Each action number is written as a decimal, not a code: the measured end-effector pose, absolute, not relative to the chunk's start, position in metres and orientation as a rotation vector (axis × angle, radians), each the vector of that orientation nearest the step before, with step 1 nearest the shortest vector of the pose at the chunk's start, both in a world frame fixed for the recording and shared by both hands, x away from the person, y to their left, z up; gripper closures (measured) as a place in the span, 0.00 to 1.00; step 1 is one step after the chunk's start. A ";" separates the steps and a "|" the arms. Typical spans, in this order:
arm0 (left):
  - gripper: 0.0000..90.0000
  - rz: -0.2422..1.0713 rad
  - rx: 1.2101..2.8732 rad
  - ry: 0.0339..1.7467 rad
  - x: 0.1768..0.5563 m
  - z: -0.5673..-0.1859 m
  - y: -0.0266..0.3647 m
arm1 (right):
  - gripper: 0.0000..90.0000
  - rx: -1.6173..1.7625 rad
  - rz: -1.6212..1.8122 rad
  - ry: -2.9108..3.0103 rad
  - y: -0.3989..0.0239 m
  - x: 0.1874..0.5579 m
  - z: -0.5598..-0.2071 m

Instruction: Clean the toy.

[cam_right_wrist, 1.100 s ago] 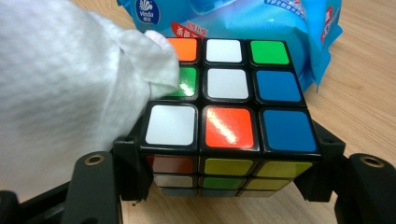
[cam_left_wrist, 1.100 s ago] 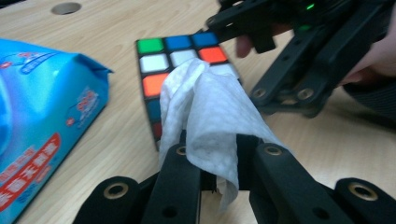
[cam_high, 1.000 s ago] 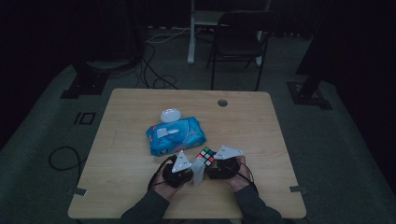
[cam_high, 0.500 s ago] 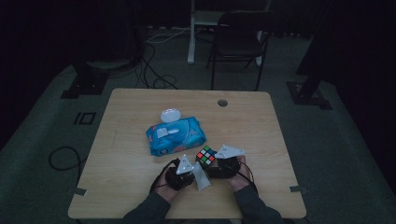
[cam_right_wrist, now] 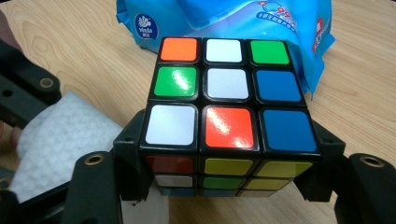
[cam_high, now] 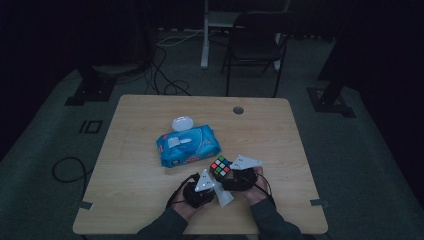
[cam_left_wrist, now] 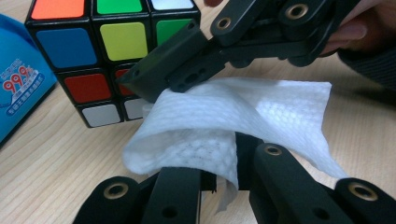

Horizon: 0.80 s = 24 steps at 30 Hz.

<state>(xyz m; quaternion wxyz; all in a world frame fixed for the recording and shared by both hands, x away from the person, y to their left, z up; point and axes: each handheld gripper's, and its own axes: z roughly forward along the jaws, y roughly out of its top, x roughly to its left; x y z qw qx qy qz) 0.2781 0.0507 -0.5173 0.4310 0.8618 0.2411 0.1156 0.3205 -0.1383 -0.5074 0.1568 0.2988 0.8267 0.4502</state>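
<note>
Near the table's (cam_high: 150, 200) front edge, right tongs (cam_right_wrist: 224, 186) clamp the Rubik's cube (cam_right_wrist: 229, 112); left tongs (cam_left_wrist: 224, 177) pinch a wet wipe (cam_left_wrist: 243, 121). Hard wiping could twist the cube loose.

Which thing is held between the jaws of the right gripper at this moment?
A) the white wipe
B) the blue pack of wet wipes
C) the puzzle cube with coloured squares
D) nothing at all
C: in the right gripper view the two black jaws of the right gripper press on both sides of the puzzle cube, while the left gripper holds the white wipe.
</note>
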 end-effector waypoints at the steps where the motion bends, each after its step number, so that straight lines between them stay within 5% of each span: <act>1: 0.95 0.296 2.156 0.619 0.280 -0.519 0.053 | 0.39 0.856 1.286 2.367 -0.138 0.320 -0.508; 24: 0.95 0.380 2.063 0.657 0.286 -0.492 0.075 | 0.39 0.841 1.264 2.384 -0.137 0.320 -0.509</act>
